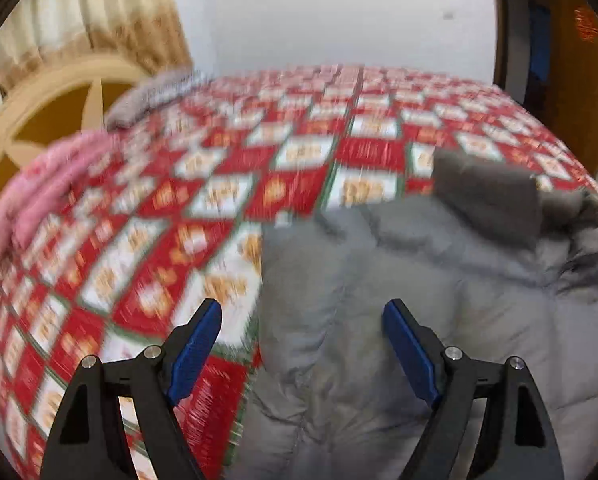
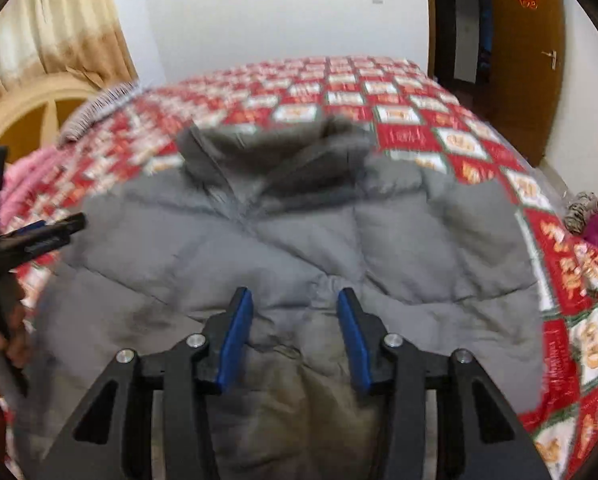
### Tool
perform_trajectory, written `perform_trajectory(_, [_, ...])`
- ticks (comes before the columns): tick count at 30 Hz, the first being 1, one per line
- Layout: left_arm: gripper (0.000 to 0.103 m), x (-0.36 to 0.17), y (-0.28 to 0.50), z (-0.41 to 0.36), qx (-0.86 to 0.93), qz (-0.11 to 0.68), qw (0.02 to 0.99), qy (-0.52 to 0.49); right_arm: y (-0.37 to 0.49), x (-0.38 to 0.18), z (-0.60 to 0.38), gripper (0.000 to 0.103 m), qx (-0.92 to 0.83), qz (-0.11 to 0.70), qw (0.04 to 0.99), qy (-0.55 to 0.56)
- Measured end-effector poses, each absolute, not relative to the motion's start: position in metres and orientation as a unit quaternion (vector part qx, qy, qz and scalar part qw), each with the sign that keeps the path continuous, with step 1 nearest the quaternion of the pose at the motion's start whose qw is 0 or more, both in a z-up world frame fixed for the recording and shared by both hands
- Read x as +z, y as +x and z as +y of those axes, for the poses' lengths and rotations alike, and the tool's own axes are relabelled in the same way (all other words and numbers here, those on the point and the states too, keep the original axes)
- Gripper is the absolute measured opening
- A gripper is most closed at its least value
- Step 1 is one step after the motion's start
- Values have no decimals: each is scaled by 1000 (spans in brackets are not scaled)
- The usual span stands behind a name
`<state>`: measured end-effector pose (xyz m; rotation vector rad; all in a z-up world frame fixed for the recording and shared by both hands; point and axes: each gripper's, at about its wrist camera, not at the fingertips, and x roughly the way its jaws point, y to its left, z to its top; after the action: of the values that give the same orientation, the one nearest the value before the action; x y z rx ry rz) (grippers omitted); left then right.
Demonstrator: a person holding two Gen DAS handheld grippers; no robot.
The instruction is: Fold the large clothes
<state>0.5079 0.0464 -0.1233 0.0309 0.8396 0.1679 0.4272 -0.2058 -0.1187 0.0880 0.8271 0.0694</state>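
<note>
A grey puffer jacket (image 2: 299, 240) lies spread on the bed, its darker hood (image 2: 275, 148) toward the far side. In the left wrist view the jacket (image 1: 439, 300) fills the lower right. My left gripper (image 1: 301, 312) is open above the jacket's left edge, with nothing between its blue pads. It also shows at the left edge of the right wrist view (image 2: 63, 226). My right gripper (image 2: 295, 300) is open over the jacket's middle, with the jacket's fabric showing between its pads. Both views are motion-blurred.
The bed has a red and white checked cover (image 1: 219, 200). A pink blanket (image 1: 51, 184) and a grey striped pillow (image 1: 151, 96) lie by the round headboard (image 1: 39, 112). A brown door (image 2: 527, 60) stands at the right. Clothes (image 2: 591, 216) lie at the bed's right edge.
</note>
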Motion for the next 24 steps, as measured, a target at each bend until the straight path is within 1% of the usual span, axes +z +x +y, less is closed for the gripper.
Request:
perform_trajectory(2, [83, -145, 506, 55, 100, 414, 905, 13, 430, -135, -211, 46, 34, 403, 914, 40])
perform_trajectory(3, [85, -155, 505, 58, 102, 413, 905, 10, 431, -142, -216, 45, 43, 403, 913, 48])
perform_trajectory(4, [86, -163, 504, 64, 92, 414, 906, -8, 432, -146, -222, 45, 53, 404, 911, 61])
perform_trajectory(5, [86, -165, 504, 67, 83, 417, 905, -23, 432, -148, -224, 45, 56, 404, 910, 68])
perform_trajectory(6, [91, -167, 506, 72, 80, 419, 904, -38, 432, -150, -225, 45, 57, 403, 911, 73])
perform_trajectory(8, [94, -170, 510, 74, 81, 424, 901, -46, 432, -151, -224, 45, 53, 401, 912, 64])
perform_trajectory(11, [94, -169, 511, 68, 85, 425, 901, -33, 430, -148, -217, 46, 45, 404, 913, 46])
perform_trajectory(14, [94, -157, 507, 74, 52, 437, 896, -52, 432, -133, -219, 48, 53, 422, 904, 51])
perform_trajectory(15, [94, -147, 503, 77, 28, 434, 898, -67, 433, -124, -225, 50, 62, 421, 902, 72])
perform_trajectory(17, [94, -121, 496, 82, -4, 408, 909, -85, 437, -99, -241, 60, 70, 400, 907, 114])
perform_trajectory(19, [94, -89, 499, 80, -20, 380, 921, -82, 449, -71, -255, 87, 63, 382, 911, 142])
perform_trajectory(20, [94, -78, 504, 78, -27, 375, 923, -79, 462, -59, -264, 91, 69, 378, 908, 167])
perform_trajectory(21, [94, -67, 513, 76, -34, 373, 924, -79, 476, -53, -269, 92, 71, 382, 903, 185])
perform_trajectory(24, [94, -46, 546, 69, -34, 381, 920, -84, 529, -54, -285, 92, 38, 414, 886, 205])
